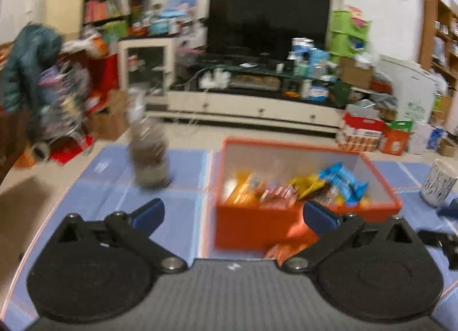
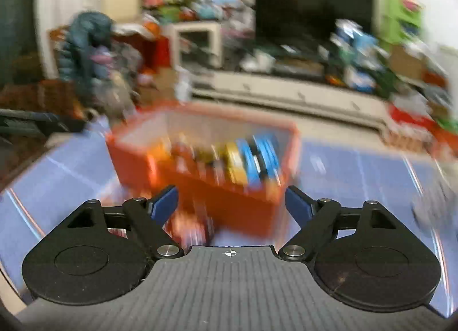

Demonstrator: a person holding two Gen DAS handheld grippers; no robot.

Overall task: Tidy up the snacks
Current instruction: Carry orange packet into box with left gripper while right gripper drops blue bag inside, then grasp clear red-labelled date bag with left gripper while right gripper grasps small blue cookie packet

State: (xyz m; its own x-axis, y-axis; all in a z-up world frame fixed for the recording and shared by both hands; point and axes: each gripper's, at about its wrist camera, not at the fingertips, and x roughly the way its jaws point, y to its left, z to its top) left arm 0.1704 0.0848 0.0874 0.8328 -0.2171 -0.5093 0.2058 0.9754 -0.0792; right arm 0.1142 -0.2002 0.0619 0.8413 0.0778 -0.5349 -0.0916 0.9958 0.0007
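Note:
An orange box (image 1: 257, 225) with white inner walls stands on the blue mat and holds several snack packets, among them a blue one (image 1: 342, 182) and a yellow one (image 1: 309, 185). My left gripper (image 1: 233, 212) is open and empty just in front of the box's near wall. An orange packet (image 1: 282, 252) lies on the mat below that wall. In the blurred right wrist view the same box (image 2: 237, 205) sits ahead, and my right gripper (image 2: 232, 205) is open and empty before it. A red-orange packet (image 2: 190, 228) lies on the mat between its fingers.
A blurred bottle-like object (image 1: 148, 153) stands on the mat left of the box. A white patterned cup (image 1: 438, 185) stands at the right. The blue mat (image 1: 177, 216) covers the table. A TV stand and clutter fill the room behind.

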